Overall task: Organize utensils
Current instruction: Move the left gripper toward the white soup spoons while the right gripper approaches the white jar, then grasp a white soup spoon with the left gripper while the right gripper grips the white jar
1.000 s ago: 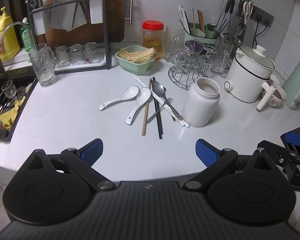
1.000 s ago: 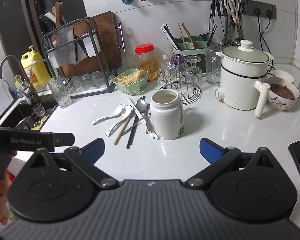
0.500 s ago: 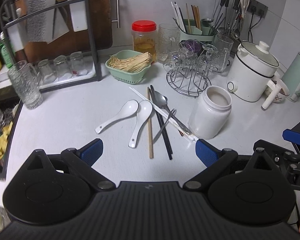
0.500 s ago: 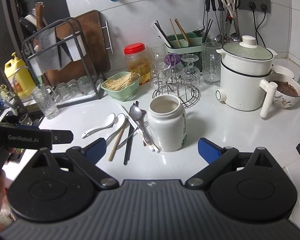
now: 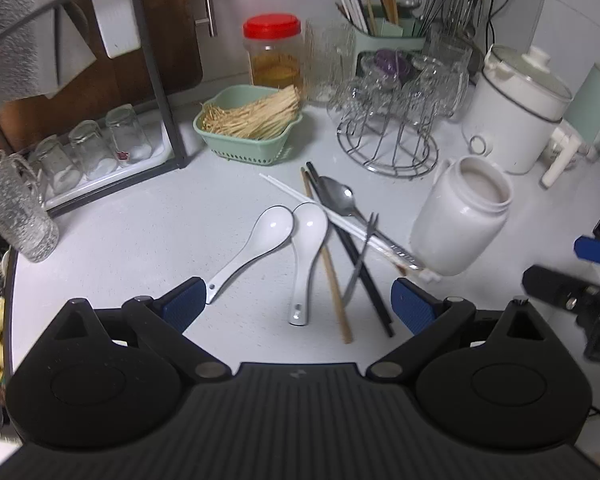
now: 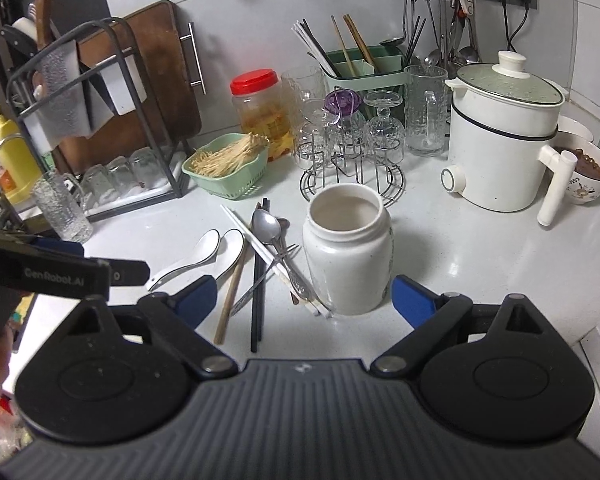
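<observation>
Loose utensils lie on the white counter (image 5: 132,248): two white ceramic spoons (image 5: 272,226), a wooden chopstick (image 5: 334,284), black chopsticks (image 5: 358,258), white chopsticks (image 5: 320,208), a metal spoon (image 5: 340,196) and a fork (image 5: 360,256). A white open jar (image 6: 348,256) stands just right of them. My left gripper (image 5: 298,305) hovers open over the near ends of the spoons and chopsticks, holding nothing. My right gripper (image 6: 305,296) faces the jar; its jaws are closing, with the jar's base between the fingertips but no pad pressing on it.
Behind the utensils stand a green basket of sticks (image 6: 228,164), a red-lidded jar (image 6: 260,108), a wire glass rack (image 6: 352,152), a green utensil caddy (image 6: 364,68) and a white pot (image 6: 504,136). A dish rack (image 5: 100,148) and a glass mug (image 5: 16,216) are at the left.
Both grippers have moved forward and down toward the counter; the utensils and the jar look larger and nearer. The jar now sits between the right fingertips in the view.
</observation>
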{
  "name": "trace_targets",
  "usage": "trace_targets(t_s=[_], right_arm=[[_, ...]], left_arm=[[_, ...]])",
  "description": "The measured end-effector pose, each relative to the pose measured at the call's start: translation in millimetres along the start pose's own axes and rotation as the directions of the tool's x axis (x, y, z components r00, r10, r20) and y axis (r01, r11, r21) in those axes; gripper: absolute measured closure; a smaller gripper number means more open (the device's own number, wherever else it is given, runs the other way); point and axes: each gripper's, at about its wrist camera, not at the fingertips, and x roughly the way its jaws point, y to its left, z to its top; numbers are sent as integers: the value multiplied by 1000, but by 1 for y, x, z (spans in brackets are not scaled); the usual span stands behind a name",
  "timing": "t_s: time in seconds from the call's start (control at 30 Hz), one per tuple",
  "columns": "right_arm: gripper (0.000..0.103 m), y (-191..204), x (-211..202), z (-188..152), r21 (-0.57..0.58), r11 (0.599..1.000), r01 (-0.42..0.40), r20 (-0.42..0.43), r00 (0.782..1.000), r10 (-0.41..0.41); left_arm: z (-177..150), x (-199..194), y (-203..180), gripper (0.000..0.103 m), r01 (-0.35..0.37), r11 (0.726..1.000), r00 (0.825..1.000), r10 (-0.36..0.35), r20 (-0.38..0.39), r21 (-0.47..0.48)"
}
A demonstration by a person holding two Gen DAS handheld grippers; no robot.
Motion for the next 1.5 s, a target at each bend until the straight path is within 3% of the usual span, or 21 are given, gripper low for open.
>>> trace_targets(t_s=[0.17,0.37,0.57,0.7,0.93,1.23,1.33,1.4,1.5], right_arm=[[7,4,21,2,21,998,67,25,997,-67],[7,8,57,4,25,989,146,-2,989,-146],[7,13,86,13,3,958,286,11,958,-286],[7,12,101,23,18,942,335,9,942,-335],[7,19,126,25,-27,919,394,-16,919,-395],[12,26,134,19,-84,916,392,-36,918,-396],[12,26,135,20,-82,916,393,-40,917,-397],[12,26,135,21,-79,916,394,-44,917,-398],[12,26,134,21,-73,915,396,-43,915,-400]], left_arm=[[4,29,22,3,36,999,999,-35,-23,31],[6,65,45,3,80,994,996,-76,-54,76],[17,99,57,4,130,977,991,-123,-47,172],[29,121,62,5,190,954,982,-181,-58,232],[40,158,59,16,247,899,969,-230,-91,362],[45,174,53,20,310,821,950,-282,-132,479],[46,178,49,28,318,794,948,-282,-149,517],[47,182,48,34,328,787,944,-287,-161,522],[51,186,50,42,334,797,942,-293,-161,504]])
